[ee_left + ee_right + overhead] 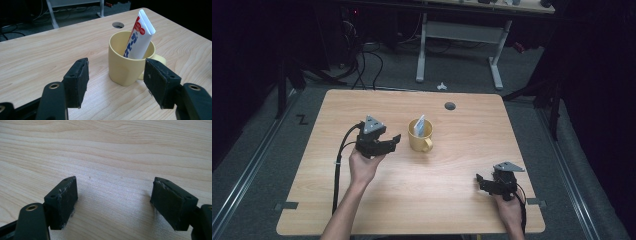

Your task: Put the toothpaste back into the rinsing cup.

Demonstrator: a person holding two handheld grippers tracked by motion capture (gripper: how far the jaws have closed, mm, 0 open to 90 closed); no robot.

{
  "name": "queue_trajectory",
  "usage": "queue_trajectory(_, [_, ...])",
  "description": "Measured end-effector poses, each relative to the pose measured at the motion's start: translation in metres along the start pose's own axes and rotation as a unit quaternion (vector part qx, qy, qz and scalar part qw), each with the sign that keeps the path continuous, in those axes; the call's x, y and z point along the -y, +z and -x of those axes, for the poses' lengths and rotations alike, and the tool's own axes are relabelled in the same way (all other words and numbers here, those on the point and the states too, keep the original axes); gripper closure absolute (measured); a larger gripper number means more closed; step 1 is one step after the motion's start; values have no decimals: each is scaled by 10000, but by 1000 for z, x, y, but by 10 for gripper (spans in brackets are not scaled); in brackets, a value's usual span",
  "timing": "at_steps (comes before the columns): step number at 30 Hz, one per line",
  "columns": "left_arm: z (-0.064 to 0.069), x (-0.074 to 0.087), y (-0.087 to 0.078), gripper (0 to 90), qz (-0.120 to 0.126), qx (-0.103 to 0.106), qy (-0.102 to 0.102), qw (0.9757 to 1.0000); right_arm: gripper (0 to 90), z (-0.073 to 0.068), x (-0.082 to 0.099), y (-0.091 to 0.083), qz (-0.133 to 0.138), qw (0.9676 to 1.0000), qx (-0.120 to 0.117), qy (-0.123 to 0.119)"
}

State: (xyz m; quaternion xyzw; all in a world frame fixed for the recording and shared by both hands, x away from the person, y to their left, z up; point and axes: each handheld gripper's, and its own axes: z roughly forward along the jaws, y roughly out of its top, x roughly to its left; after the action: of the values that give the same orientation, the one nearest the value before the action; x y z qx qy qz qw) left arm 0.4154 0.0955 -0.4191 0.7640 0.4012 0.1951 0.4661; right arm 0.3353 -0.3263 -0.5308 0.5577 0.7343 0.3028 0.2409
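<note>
Wooden table (452, 175), dark room; yellow mug (419, 137) holds toothpaste tube (418, 125).

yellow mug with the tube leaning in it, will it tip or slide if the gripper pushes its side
The yellow mug looks squat with a broad base, so it would probably slide on the smooth wooden table rather than tip. The toothpaste tube leans well above the rim and may shift or rattle. The left gripper is open and apart from the mug.

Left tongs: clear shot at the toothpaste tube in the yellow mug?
Probably yes. The left tongs are open and aimed at the yellow mug, with bare table between. The toothpaste tube sticks out above the rim, leaning, so its top looks reachable.
</note>
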Motion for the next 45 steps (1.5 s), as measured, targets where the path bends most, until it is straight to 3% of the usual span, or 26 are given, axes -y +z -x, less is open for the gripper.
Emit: queue_trajectory(45, [-21, 29, -33, 379, 104, -291, -291, 9991, 214, 0, 0, 0, 0, 10000, 11, 8])
